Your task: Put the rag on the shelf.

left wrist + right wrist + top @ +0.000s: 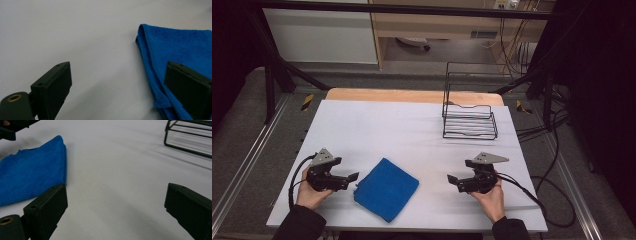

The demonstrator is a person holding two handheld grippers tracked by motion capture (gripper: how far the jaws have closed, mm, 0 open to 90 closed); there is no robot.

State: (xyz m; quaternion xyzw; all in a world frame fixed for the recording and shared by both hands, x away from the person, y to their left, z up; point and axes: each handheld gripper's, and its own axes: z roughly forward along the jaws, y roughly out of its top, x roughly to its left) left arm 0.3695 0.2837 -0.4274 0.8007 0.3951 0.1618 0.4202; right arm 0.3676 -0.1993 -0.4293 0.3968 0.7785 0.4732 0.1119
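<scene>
Two claws: my left gripper [353,177] and right gripper [453,178], both wide, holding nothing.
Left gripper view: blue towel [175,57] edge by one jaw.
High view: wire rack [469,121] beyond my right.

— Surface?

— A table [362,125] with a white top; a strip of bare wood shows along its far edge.

— Items resting on it?

— Two. A blue cloth [386,189], folded, lies flat near the front edge, left of centre, turned corner-on. A black wire rack [469,120] stands toward the far right corner, well apart from the cloth, its base flat on the white top and a tall wire back rising behind.
</scene>
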